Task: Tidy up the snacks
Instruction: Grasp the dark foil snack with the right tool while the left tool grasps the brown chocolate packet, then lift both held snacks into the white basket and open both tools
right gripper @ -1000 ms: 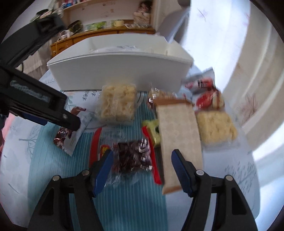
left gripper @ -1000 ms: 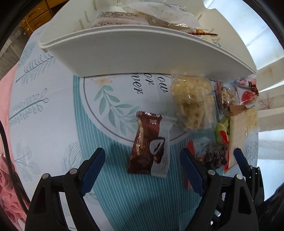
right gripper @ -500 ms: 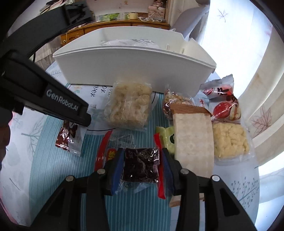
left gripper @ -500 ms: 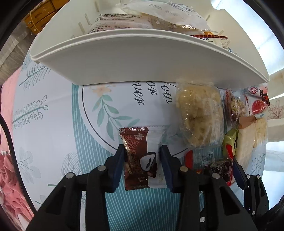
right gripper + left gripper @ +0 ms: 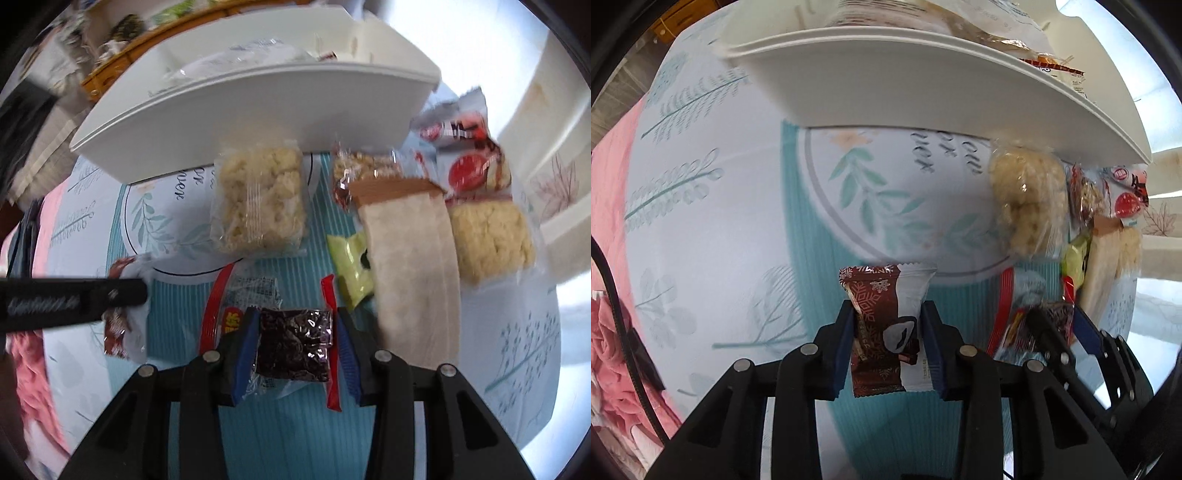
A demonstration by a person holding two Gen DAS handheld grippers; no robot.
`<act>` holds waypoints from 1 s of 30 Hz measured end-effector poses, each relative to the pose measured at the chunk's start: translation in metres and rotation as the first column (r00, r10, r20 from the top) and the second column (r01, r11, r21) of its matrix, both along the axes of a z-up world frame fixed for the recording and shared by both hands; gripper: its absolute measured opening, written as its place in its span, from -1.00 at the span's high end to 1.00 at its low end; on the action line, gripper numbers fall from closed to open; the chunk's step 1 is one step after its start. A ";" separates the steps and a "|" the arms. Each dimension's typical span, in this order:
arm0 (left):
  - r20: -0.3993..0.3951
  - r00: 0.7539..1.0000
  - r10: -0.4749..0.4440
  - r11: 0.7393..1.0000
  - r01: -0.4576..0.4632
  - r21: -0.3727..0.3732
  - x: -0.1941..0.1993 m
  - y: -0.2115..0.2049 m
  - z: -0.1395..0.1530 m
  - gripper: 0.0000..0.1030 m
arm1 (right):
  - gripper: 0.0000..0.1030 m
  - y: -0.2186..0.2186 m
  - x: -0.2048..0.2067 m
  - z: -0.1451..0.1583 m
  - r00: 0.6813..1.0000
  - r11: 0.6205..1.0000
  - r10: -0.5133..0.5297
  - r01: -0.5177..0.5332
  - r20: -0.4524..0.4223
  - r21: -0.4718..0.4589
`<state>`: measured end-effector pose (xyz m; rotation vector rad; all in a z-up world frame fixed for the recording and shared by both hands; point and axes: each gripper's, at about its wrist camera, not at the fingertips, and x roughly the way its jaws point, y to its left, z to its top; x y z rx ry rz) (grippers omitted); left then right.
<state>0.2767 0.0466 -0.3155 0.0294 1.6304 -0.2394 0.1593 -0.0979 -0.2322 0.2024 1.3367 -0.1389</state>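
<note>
Two tongs, chocolate bar (image 5: 884,325) lengthwise forward

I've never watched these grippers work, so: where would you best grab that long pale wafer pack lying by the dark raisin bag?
Probably across the long wafer pack at mid-length, coming from above: it lies flat, and its narrow width suits the fingers better than its length.
</note>
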 end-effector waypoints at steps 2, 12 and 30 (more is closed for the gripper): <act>-0.007 1.000 -0.003 1.000 0.003 0.000 -0.002 0.013 0.006 0.35 | 0.20 0.000 0.007 0.000 0.998 0.998 -0.044 0.046 -0.050 0.042; 0.002 1.000 0.010 1.000 -0.010 -0.021 0.003 0.077 0.050 0.35 | 0.20 0.050 0.025 0.014 0.980 0.976 -0.097 0.128 -0.171 0.179; 0.102 0.992 0.079 0.992 -0.068 -0.107 0.034 0.135 0.125 0.35 | 0.20 0.145 0.041 0.090 0.992 0.971 0.115 -0.123 0.049 0.203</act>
